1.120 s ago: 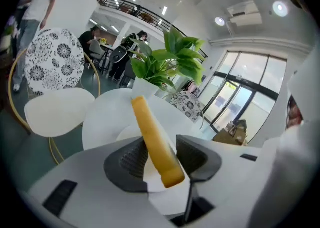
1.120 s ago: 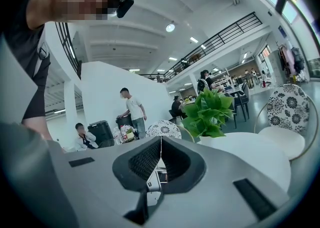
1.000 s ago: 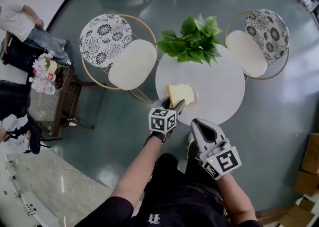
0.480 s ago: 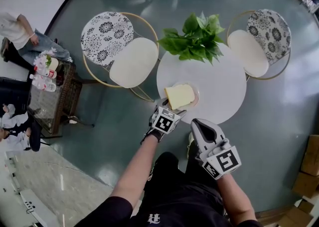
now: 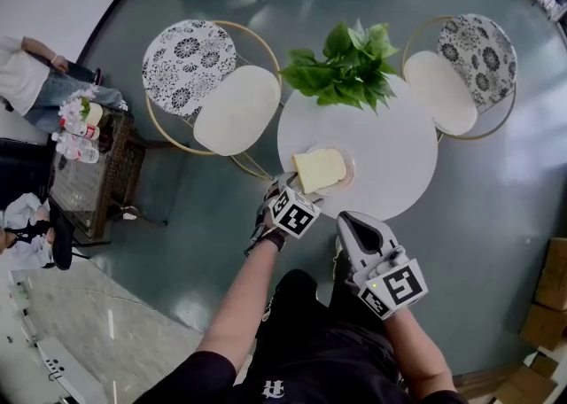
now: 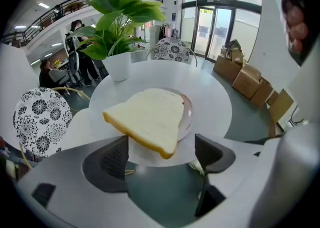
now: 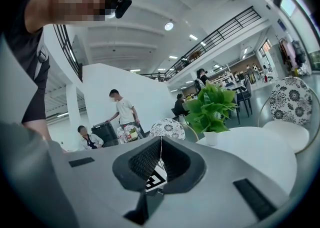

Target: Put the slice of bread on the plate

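Note:
The slice of white bread (image 5: 319, 169) lies flat on a clear glass plate (image 5: 347, 174) near the front edge of the round white table (image 5: 390, 150). My left gripper (image 5: 285, 191) hangs just off that edge, open and tilted down. In the left gripper view the bread (image 6: 150, 116) rests on the plate (image 6: 187, 117) with its near corner over the rim. That corner is just beyond the wide-open left gripper (image 6: 162, 154), and neither pad touches it. My right gripper (image 5: 354, 223) is held close to the body, shut on nothing, its pads meeting (image 7: 160, 158).
A potted green plant (image 5: 345, 66) stands at the table's far edge. Two patterned chairs (image 5: 213, 92) (image 5: 461, 66) flank the table. A low side table with bottles (image 5: 89, 154) and seated people are at the left, cardboard boxes (image 5: 549, 296) at the right.
The bread was tilted up in the left gripper's grip; now it lies flat on the plate. The left gripper has opened, rolled and drawn back a little toward me. The right gripper has not moved.

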The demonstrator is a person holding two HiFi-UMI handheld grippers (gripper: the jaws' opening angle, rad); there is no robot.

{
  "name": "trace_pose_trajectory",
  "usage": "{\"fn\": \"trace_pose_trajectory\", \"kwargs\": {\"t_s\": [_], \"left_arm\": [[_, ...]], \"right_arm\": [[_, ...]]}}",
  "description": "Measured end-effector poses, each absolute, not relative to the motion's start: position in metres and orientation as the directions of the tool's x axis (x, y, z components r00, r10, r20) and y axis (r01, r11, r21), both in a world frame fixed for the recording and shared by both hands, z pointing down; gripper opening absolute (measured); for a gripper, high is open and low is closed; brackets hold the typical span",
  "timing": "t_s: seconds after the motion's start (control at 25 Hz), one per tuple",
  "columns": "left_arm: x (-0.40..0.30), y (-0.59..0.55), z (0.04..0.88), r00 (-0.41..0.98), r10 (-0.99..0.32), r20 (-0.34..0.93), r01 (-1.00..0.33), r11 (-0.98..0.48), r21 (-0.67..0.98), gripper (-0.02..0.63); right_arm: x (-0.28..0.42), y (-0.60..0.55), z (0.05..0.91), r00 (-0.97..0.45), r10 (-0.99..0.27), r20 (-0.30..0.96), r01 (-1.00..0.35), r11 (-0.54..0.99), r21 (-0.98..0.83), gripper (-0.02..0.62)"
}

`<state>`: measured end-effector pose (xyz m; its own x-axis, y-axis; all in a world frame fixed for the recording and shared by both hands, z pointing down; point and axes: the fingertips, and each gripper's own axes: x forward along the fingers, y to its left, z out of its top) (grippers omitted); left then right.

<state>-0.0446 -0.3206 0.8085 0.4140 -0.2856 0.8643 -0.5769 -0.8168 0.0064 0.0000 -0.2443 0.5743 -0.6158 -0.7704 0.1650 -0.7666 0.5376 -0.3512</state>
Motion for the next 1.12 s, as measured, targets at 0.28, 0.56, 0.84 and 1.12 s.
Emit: {"fn": "trace_pose_trajectory", "kwargs": {"t_s": [0.28, 0.56, 0.84, 1.12], "left_arm": [[-0.042, -0.319, 0.809, 0.439, -0.290, 0.850, -0.592, -0.805, 0.031, 0.403], [-0.048, -0.311, 0.784, 0.465, -0.293, 0.835, -0.609, -0.790, 0.062, 0.403], [-0.040, -0.304, 0.711, 0.559, -0.354, 0.750, -0.646, -0.753, 0.125, 0.402], [-0.019, -0.301, 0.628, 0.647, -0.405, 0.646, -0.632, -0.759, 0.156, 0.400]], "right_arm": [[0.000, -0.244, 0.574, -0.617, -0.769, 0.170, -0.766, 0.536, -0.355, 0.006], [0.000, -0.244, 0.567, -0.611, -0.770, 0.186, -0.771, 0.523, -0.364, 0.006], [0.002, -0.246, 0.539, -0.588, -0.782, 0.208, -0.791, 0.501, -0.353, 0.006], [0.007, -0.248, 0.493, -0.563, -0.797, 0.216, -0.812, 0.487, -0.321, 0.005]]}}
